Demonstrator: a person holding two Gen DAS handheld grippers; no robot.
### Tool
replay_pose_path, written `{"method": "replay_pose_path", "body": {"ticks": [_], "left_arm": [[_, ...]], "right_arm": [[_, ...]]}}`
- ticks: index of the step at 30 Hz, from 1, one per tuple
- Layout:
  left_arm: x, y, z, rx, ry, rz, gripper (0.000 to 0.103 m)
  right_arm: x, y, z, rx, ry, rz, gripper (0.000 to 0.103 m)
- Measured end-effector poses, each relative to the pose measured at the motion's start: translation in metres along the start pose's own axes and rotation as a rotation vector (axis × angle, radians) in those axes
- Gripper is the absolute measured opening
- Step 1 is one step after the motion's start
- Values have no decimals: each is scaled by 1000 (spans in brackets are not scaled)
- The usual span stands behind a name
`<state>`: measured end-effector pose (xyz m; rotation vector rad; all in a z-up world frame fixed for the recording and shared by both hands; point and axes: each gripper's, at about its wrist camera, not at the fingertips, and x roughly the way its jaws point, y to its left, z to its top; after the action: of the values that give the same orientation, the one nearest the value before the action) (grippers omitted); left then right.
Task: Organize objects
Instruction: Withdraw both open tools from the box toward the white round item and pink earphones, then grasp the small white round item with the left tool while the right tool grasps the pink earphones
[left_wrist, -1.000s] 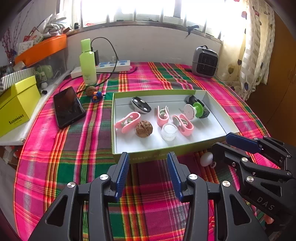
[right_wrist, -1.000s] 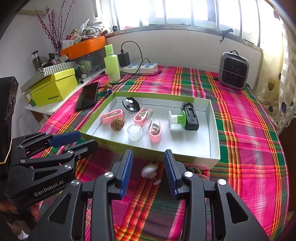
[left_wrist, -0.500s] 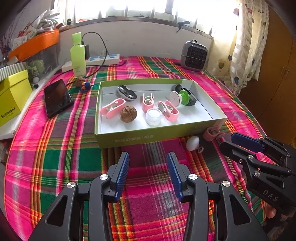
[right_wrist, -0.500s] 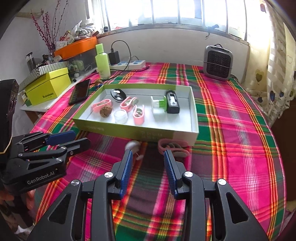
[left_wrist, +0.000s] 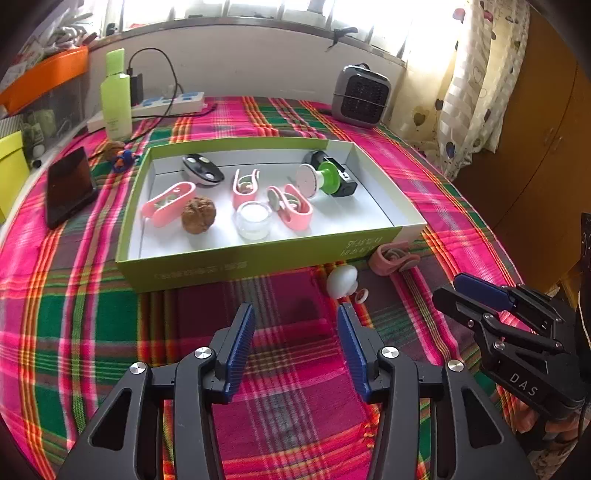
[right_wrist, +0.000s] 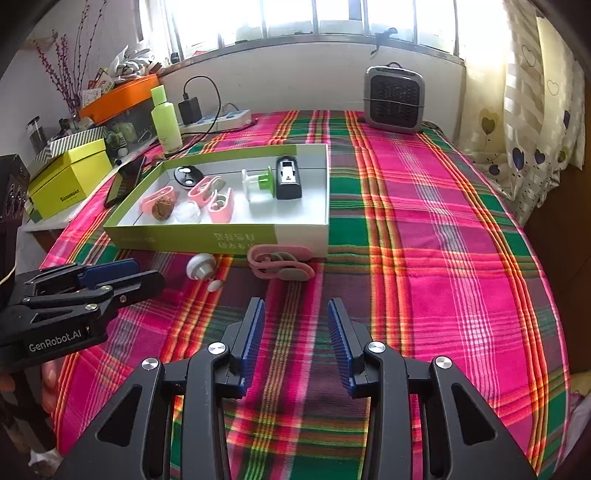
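Observation:
A green-sided white box (left_wrist: 258, 258) (right_wrist: 303, 232) on the plaid table holds pink clips (left_wrist: 168, 203), a walnut (left_wrist: 198, 214), a clear jar (left_wrist: 253, 219), a green-and-white spool (left_wrist: 317, 179) and black gadgets. Outside its front wall lie a white knob (left_wrist: 341, 281) (right_wrist: 200, 266) and a pink clip (left_wrist: 391, 256) (right_wrist: 279, 263). My left gripper (left_wrist: 295, 332) is open and empty, a little short of the white knob. My right gripper (right_wrist: 295, 328) is open and empty, just short of the outer pink clip.
A black phone (left_wrist: 68, 186), a green bottle (left_wrist: 116, 101), a power strip (left_wrist: 173, 105) and a grey heater (left_wrist: 360, 96) stand beyond the box. A yellow box (right_wrist: 70, 177) and orange bin (right_wrist: 122, 96) sit at the left. The table edge drops at right.
Both grippers have pulled back from the box and risen. The white knob and outer pink clip now show farther ahead of the fingers. Both stay open.

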<state>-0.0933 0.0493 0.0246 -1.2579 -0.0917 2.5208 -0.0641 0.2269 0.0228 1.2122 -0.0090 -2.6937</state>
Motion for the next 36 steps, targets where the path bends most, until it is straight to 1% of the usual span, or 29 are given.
{"method": "replay_pose_path", "body": {"ticks": [11, 18, 21, 25, 26, 29, 32, 36], "left_arm": [[17, -20, 13, 24, 9, -9, 47], [29, -27, 17, 17, 25, 0, 47], [33, -28, 17, 21, 30, 17, 47], [34, -27, 19, 8, 26, 25, 46], [34, -27, 18, 4, 24, 23, 45], [32, -27, 17, -1, 20, 14, 36], [29, -27, 16, 5, 10, 30, 29], [24, -21, 12, -12, 6, 29, 28]], "right_arm": [[7, -14, 3, 19, 4, 6, 37], [9, -20, 3, 21, 9, 7, 37], [10, -21, 4, 22, 10, 8, 37], [13, -21, 5, 19, 13, 14, 37], [14, -20, 6, 18, 15, 17, 37], [15, -18, 7, 12, 17, 24, 37], [15, -14, 10, 4, 11, 33, 37], [17, -5, 15, -23, 5, 68, 37]]}}
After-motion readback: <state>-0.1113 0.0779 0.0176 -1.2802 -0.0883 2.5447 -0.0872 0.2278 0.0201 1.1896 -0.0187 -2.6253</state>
